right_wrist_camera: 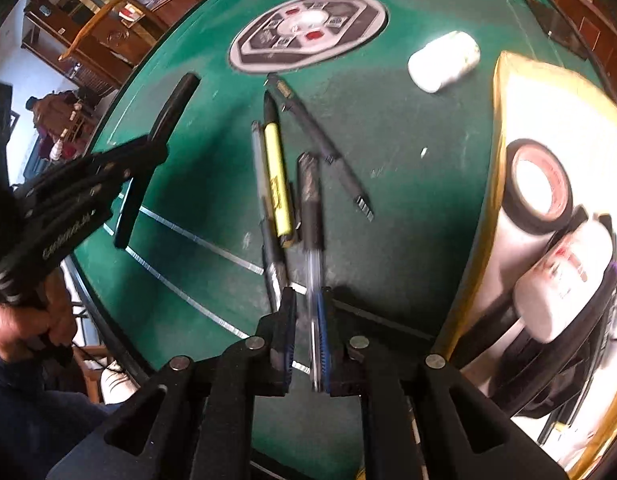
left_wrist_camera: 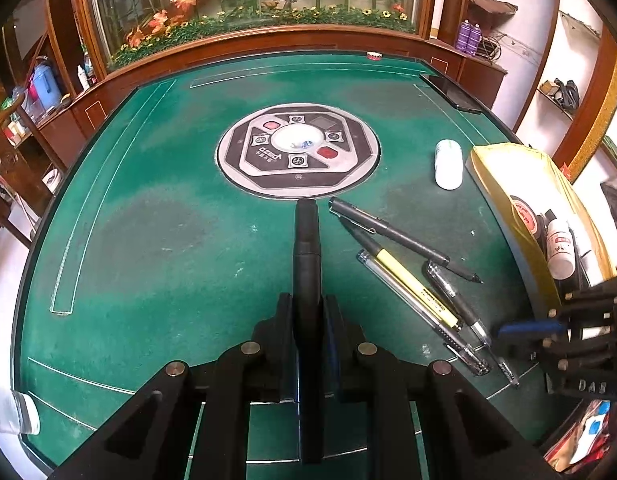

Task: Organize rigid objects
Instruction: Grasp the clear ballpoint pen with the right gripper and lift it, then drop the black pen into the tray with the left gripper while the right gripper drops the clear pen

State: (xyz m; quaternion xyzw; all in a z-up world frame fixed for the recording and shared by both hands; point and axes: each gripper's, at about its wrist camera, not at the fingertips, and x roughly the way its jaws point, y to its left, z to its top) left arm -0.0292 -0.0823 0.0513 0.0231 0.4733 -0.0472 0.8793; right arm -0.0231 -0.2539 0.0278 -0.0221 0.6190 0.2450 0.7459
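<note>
Held a thick black marker (left_wrist_camera: 307,240) clamped between the left gripper (left_wrist_camera: 308,320) pads, pointing out over the green felt table (left_wrist_camera: 148,220) toward the round centre console (left_wrist_camera: 298,150). Same marker (right_wrist_camera: 176,100) visible from the right wrist view, sticking out past the left gripper (right_wrist_camera: 148,152), person's hand (right_wrist_camera: 24,320) on the grip below. Right gripper (right_wrist_camera: 308,340) jaws nearly closed, had just been opening slightly, with a clear-barrelled pen (right_wrist_camera: 310,216) between the pads; too blurred to confirm pad contact on both sides, read as pinched. Other pens loose on felt just beside: yellow-bodied pen (right_wrist_camera: 277,184), clear gel pen (right_wrist_camera: 260,168) touching alongside it, long black pen (right_wrist_camera: 320,140) angled across behind. Seen from left wrist: yellow-bodied pen (left_wrist_camera: 408,280), long black pen (left_wrist_camera: 404,240). White bottle (left_wrist_camera: 448,164) lying on its side near the console. Gold-edged box (right_wrist_camera: 496,128) at table's right, containing tape roll (right_wrist_camera: 538,184) and a small white bottle (right_wrist_camera: 564,280).
</note>
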